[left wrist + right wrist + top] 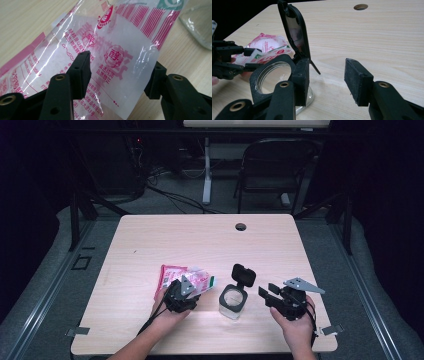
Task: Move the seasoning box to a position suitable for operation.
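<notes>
Pink-printed plastic packet (186,279) lies on pale wood bench (210,240), left of clear jar (232,301) with black flip lid standing open. Left hand-held gripper (120,75) straddles packet's near end — jaws wide, not yet closed. Right hand-held gripper (265,294) waits just right of jar, jaws apart, empty. Packet's long axis runs toward jar; left hand nearer. Dark room, folding chair (272,167) behind.

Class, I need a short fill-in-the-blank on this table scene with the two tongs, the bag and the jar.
1. The lid of the clear jar stands ____.
2. The left tongs have their jaws on either side of the pink and white ____.
3. The right tongs hold ____.
4. The jar stands to the ____ of the bag in the high view.

Missing words: open; bag; nothing; right
</notes>
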Motion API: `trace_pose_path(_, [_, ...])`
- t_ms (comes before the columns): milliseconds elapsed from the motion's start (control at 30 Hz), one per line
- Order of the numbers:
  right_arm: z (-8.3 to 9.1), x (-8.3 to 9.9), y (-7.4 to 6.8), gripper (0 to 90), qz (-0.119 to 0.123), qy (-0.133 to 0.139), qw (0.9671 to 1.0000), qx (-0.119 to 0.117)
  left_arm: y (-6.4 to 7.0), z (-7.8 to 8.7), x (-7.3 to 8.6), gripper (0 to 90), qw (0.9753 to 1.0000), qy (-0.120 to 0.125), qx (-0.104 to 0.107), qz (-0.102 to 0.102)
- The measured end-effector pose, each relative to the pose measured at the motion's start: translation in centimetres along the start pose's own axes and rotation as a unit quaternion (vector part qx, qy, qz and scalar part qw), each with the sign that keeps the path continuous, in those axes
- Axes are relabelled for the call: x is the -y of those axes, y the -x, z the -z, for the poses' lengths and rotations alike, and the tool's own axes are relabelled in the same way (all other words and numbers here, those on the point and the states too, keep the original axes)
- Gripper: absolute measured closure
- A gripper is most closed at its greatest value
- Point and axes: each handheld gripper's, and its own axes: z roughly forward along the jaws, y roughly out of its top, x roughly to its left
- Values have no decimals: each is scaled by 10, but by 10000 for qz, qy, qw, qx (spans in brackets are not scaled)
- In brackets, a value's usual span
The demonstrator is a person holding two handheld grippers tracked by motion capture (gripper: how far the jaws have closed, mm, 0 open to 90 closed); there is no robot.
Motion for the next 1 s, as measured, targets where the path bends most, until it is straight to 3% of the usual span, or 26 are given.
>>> trace_pose_path(233, [-1, 0, 0, 551, 6, -18, 10000, -13, -11, 0, 2, 529, 9989, 78, 197, 421])
trace_pose_path(400, [-2, 1, 0, 550, 13, -47, 10000, 8, -18, -2, 5, 590, 9964, 129, 390, 737])
trace_pose_path(567, [-3, 2, 0, 549, -17, -57, 10000, 10, -25, -4, 8, 645, 9941, 164, 427, 981])
trace_pose_path(600, [-3, 2, 0, 549, -13, -63, 10000, 9, -25, -4, 8, 652, 9937, 159, 495, 996])
trace_pose_path(1000, [-3, 2, 0, 550, -15, -63, 10000, 12, -28, -5, 8, 748, 9949, 98, 400, 919])
